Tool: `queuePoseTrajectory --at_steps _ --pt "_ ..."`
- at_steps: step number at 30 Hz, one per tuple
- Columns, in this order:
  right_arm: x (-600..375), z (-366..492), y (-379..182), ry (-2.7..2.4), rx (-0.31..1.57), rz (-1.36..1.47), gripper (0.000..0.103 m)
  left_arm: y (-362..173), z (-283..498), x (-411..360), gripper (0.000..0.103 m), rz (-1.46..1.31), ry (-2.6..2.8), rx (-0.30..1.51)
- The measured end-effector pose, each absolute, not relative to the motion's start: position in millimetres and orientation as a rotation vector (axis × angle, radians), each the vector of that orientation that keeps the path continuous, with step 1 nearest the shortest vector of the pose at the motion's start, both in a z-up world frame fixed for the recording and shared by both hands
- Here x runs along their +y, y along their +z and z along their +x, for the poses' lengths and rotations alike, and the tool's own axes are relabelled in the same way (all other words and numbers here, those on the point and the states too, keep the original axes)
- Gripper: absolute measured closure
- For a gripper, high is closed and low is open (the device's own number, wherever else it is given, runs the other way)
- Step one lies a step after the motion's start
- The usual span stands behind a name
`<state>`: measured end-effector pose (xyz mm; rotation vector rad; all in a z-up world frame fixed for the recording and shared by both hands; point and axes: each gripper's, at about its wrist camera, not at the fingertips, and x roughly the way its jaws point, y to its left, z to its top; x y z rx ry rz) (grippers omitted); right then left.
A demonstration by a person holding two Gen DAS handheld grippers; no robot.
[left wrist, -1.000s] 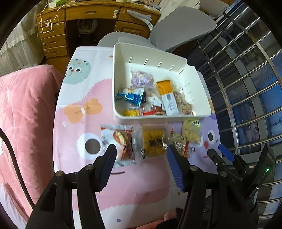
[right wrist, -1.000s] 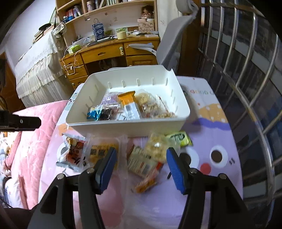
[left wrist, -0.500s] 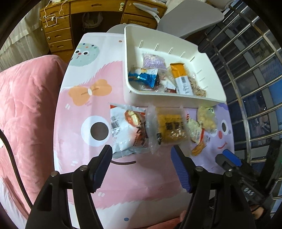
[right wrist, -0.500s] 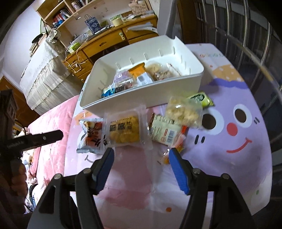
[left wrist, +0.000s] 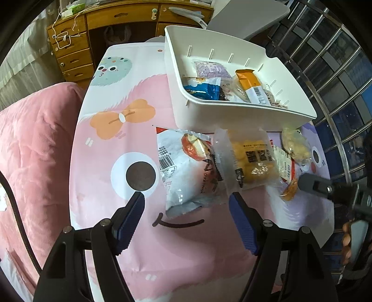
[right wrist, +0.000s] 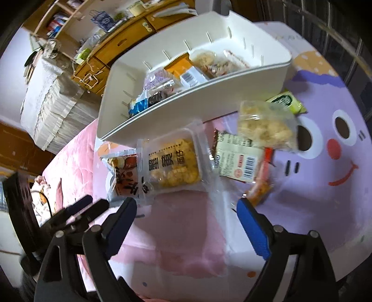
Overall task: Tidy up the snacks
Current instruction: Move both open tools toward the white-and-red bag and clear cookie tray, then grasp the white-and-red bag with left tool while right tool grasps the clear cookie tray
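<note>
Snacks lie untouched; both jaws just opened wide, empty.

Home bedroom or study: wooden desk with drawers, grey swivel chair, wooden bookshelf with books, pink plush blanket, cartoon-print tabletop, barred window.

We are seeing white bin holding several snack packets; five more packets lying flat in row before it: white pack, yellow cake pack.
</note>
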<state>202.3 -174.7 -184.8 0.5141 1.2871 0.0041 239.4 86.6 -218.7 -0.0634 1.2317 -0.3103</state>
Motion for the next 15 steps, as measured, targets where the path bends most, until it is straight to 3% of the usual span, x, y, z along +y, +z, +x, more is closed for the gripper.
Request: queuePoseTrajectory --at_steps 15 --pt "-151.8 260.6 -232.2 -0.084 1.455 0.485 0.008 -244.8 265.0 73.1 0.03 -0.024 -0.366 1.199"
